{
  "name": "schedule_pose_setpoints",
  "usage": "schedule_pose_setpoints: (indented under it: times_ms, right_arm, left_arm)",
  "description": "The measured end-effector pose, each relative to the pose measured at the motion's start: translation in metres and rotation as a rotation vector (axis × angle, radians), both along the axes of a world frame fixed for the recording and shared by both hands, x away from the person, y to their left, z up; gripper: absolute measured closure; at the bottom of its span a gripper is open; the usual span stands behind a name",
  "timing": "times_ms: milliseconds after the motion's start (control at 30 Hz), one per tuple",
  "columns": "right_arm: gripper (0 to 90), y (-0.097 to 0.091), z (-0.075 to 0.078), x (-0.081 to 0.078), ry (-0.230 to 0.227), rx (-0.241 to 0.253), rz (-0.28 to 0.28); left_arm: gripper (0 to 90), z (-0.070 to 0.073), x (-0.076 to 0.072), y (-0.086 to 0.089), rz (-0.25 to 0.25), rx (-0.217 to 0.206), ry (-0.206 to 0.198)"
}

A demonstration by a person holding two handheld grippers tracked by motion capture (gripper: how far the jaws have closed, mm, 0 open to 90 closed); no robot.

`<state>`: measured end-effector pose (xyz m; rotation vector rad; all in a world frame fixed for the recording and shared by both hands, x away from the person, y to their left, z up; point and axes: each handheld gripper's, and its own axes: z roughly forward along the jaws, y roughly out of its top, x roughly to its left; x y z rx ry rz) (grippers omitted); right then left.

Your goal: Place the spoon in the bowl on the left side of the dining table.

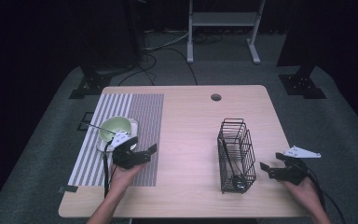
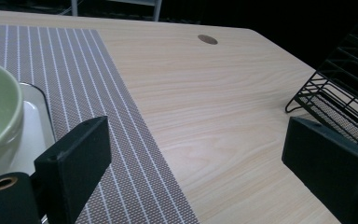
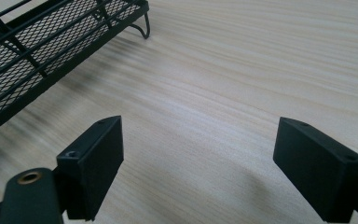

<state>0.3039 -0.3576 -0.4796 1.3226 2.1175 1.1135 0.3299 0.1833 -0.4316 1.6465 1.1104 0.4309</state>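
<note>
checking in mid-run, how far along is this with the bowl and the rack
Done: a dark utensil already lies in the wire rack. In hand: nothing; left gripper and right gripper are open. Left: the green bowl and white tray sit on the striped mat.

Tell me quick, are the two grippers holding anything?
Left gripper: open, holding nothing, beside the green bowl.
Right gripper: open, holding nothing, beside the wire rack.

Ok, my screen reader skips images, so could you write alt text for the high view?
A person at a wooden table holds two open grippers: the left gripper beside a green bowl on a striped placemat, the right gripper just right of a black wire rack.
</note>
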Motion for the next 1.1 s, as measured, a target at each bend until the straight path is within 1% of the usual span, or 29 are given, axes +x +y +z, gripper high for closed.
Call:
schedule_pose_setpoints:
  times_ms: [333,600,700,833,1033,1100]
  right_arm:
    - [14.8,0.000,0.000,0.000,0.000,-0.002,0.003]
    - [14.8,0.000,0.000,0.000,0.000,-0.001,0.005]
    - [14.8,0.000,0.000,0.000,0.000,0.000,0.005]
    - [14.8,0.000,0.000,0.000,0.000,0.001,0.004]
    - [14.8,0.000,0.000,-0.001,0.000,0.001,0.004]
    - [14.8,-0.001,0.000,-0.001,-0.002,0.001,0.003]
  left_arm:
    - [7.0,-0.001,0.001,-0.015,-0.030,0.005,0.001]
    - [7.0,0.000,0.002,-0.032,-0.061,0.008,-0.008]
    - [7.0,0.000,0.002,-0.038,-0.076,0.019,-0.010]
    - [7.0,-0.001,0.002,-0.045,-0.090,0.020,-0.005]
    - [7.1,-0.004,0.001,-0.051,-0.098,0.016,-0.006]
    - [7.1,-0.006,0.000,-0.051,-0.101,0.012,0.000]
